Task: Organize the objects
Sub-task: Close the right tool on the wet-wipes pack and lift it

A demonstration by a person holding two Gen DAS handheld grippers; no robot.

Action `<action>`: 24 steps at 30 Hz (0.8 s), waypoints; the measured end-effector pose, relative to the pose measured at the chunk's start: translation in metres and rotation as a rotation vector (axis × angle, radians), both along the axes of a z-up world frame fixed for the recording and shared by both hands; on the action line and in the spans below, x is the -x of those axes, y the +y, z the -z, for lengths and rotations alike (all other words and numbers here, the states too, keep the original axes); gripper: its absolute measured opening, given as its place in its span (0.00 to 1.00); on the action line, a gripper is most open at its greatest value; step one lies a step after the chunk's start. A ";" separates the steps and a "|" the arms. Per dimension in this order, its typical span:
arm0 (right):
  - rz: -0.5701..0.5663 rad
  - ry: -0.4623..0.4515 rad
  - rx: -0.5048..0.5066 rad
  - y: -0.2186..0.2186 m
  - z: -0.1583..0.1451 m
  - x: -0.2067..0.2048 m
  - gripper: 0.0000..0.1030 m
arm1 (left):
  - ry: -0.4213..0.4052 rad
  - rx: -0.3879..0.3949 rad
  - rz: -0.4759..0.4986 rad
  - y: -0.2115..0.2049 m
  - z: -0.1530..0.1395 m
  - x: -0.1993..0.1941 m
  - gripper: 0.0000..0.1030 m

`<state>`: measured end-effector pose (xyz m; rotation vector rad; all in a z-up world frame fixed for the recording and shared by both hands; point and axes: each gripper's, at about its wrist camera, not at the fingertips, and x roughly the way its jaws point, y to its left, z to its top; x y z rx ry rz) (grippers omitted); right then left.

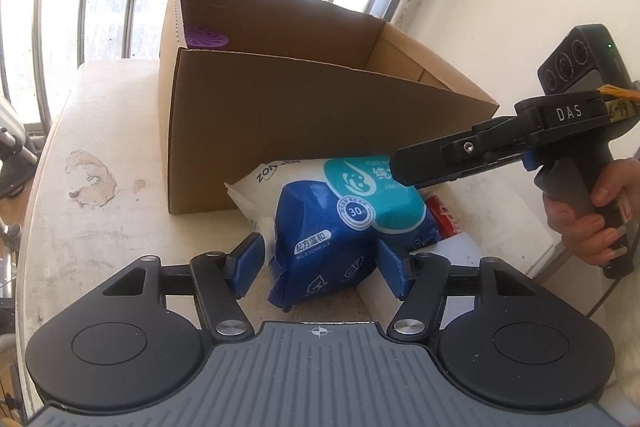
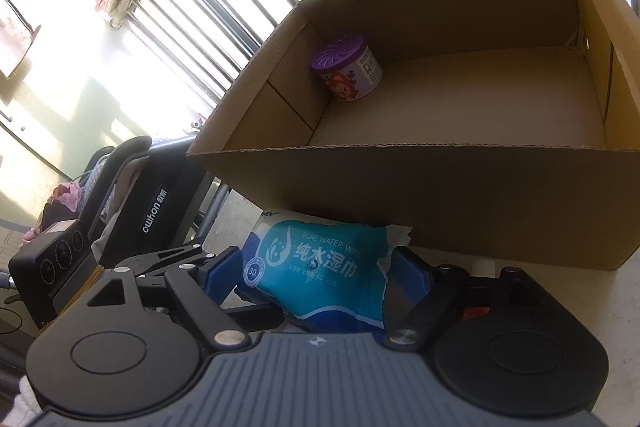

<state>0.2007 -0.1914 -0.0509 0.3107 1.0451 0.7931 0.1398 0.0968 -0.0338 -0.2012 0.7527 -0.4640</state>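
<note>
A blue, teal and white pack of wet wipes [image 1: 340,227] lies bent on the table just in front of the cardboard box [image 1: 280,115]. My left gripper [image 1: 320,267] straddles its near blue end. The jaws are open, with a clear gap at the left pad [image 1: 248,263]. My right gripper [image 2: 318,273] straddles the same pack [image 2: 320,267] from the other side, its blue pads standing close beside the pack without squeezing it. In the left wrist view the right gripper [image 1: 404,169] hovers over the teal label. A purple-lidded can [image 2: 348,67] stands in the box's far left corner.
The open box [image 2: 440,187] is otherwise bare inside. A red can [image 1: 444,215] and a white object [image 1: 452,247] lie right of the pack. The white table [image 1: 92,179] has a worn patch at left. Window bars run behind, and a black chair [image 2: 156,211] stands beyond the table edge.
</note>
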 end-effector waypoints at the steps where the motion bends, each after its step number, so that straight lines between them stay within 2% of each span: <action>1: 0.003 0.012 -0.004 0.000 0.002 -0.002 0.82 | 0.002 0.004 0.003 0.000 0.001 -0.001 0.60; 5: -0.028 0.097 -0.034 0.006 0.013 -0.008 0.82 | 0.003 0.021 0.030 0.001 0.004 -0.005 0.60; 8: -0.033 0.103 -0.036 0.008 0.015 -0.010 0.81 | -0.002 0.035 0.040 0.005 0.005 -0.006 0.60; 12: -0.022 0.071 -0.027 0.008 0.014 -0.007 0.70 | -0.019 0.016 0.052 0.002 0.004 -0.005 0.58; 14: -0.045 0.030 -0.012 0.011 0.012 -0.003 0.70 | -0.017 0.014 0.050 0.000 0.003 -0.006 0.57; 18: -0.041 -0.009 -0.006 0.014 0.012 0.002 0.70 | -0.059 -0.015 0.030 -0.005 0.001 0.000 0.54; 24: -0.044 -0.054 -0.007 0.012 0.004 0.009 0.70 | -0.089 -0.013 0.027 -0.007 -0.004 0.008 0.53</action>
